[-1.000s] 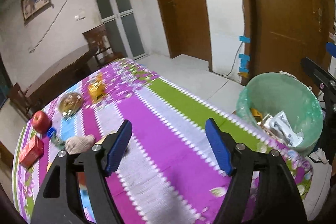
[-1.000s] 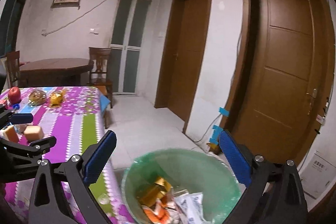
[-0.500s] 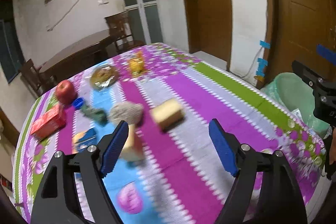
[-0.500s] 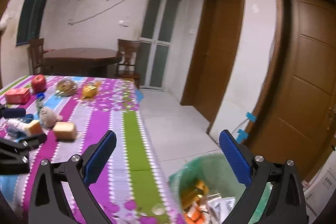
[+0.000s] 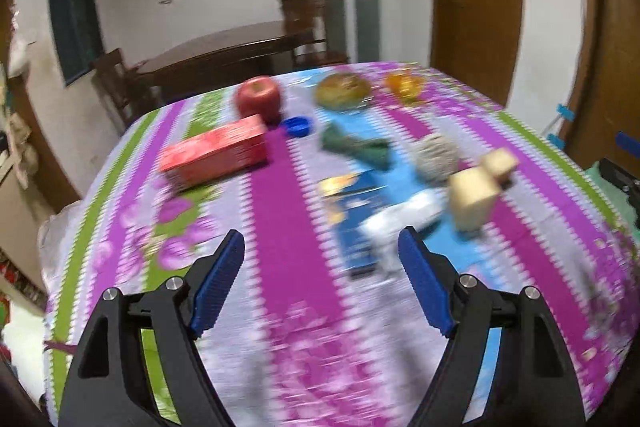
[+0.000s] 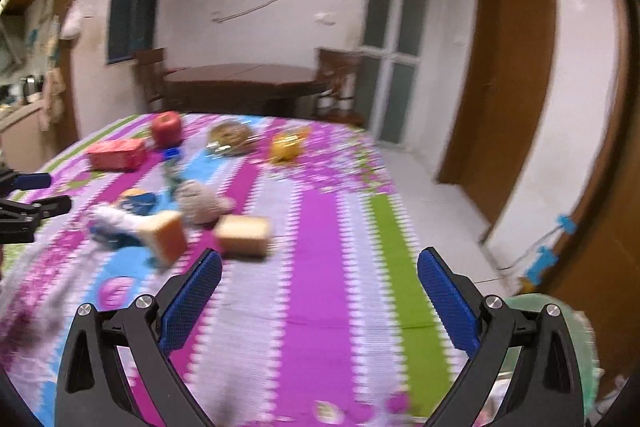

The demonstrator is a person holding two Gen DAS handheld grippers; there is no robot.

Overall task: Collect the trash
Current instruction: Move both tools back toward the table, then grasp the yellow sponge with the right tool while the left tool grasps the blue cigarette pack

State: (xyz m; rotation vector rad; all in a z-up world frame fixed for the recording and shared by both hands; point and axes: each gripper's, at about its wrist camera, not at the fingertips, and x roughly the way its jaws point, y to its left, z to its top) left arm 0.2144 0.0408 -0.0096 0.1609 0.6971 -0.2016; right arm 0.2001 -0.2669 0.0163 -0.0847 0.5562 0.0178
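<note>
My left gripper (image 5: 322,283) is open and empty above the striped tablecloth (image 5: 288,187). Ahead of it lie a blue wrapper (image 5: 356,211), crumpled white paper (image 5: 404,219), two tan blocks (image 5: 472,201), a grey ball of paper (image 5: 436,153), a green wrapper (image 5: 356,147), a blue cap (image 5: 297,127) and a red box (image 5: 216,155). My right gripper (image 6: 320,301) is open and empty over the table's near right part, with the tan blocks (image 6: 242,235) just ahead. The green-lined bin (image 6: 568,347) shows at the lower right. Both views are blurred.
A red apple (image 5: 258,99), a bagged bun (image 5: 342,91) and a yellow packet (image 5: 404,85) lie at the table's far side. A dark wooden table with chairs (image 5: 224,55) stands behind. Brown doors (image 6: 508,75) are on the right.
Both grippers have swung left, away from the bin and over the table. The trash items now lie ahead of them. Both stay open and empty.
</note>
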